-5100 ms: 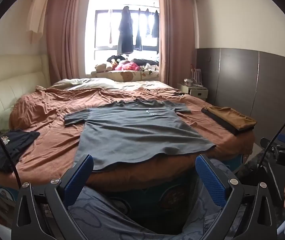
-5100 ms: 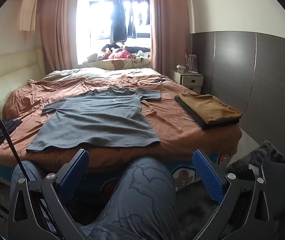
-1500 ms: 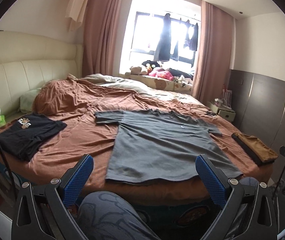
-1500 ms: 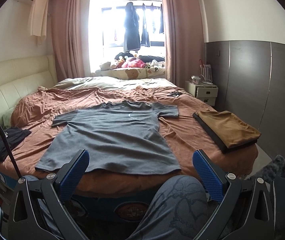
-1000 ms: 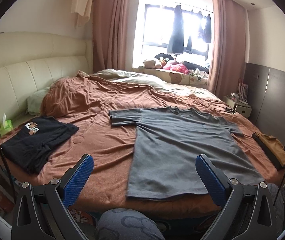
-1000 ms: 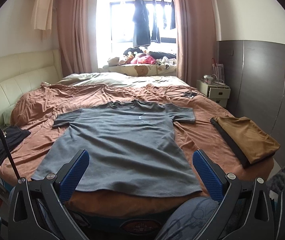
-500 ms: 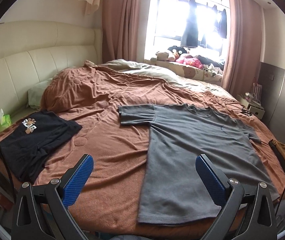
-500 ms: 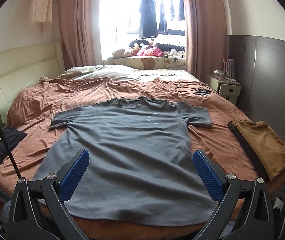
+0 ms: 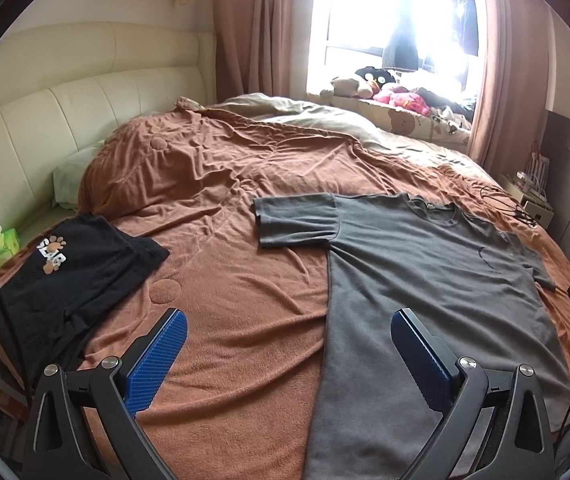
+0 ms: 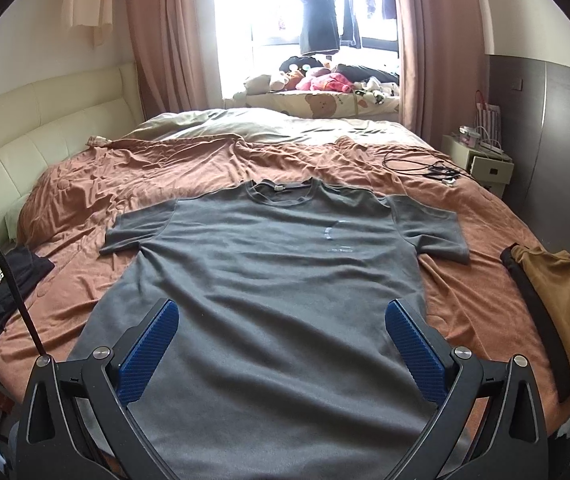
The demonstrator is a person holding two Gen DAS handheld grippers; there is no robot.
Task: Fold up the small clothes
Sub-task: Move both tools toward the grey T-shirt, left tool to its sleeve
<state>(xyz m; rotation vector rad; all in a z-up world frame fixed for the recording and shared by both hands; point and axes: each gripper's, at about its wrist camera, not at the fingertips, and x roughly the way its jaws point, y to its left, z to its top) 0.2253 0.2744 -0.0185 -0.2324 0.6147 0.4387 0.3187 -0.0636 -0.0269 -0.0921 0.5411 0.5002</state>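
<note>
A grey T-shirt (image 10: 285,272) lies spread flat, front up, on the brown bedspread (image 10: 465,300), collar toward the window and hem toward me. In the left wrist view the grey T-shirt (image 9: 425,280) fills the right half, its left sleeve stretched out. My left gripper (image 9: 289,344) hangs open above the shirt's left side edge, one finger over bare bedspread (image 9: 225,300), nothing held. My right gripper (image 10: 281,332) is open too, hovering over the lower body of the shirt with its blue pads (image 10: 147,354) apart.
A folded black shirt (image 9: 69,276) with a paw print lies at the bed's left edge. A folded tan and black garment (image 10: 561,300) sits at the right edge. Cables (image 10: 425,168) lie near the nightstand (image 10: 481,160). A cream headboard (image 9: 65,120) runs along the left.
Both grippers have risen and moved forward over the bed, from below its edge to above the shirt. The person's patterned trouser legs have dropped out of view. Both stay open.
</note>
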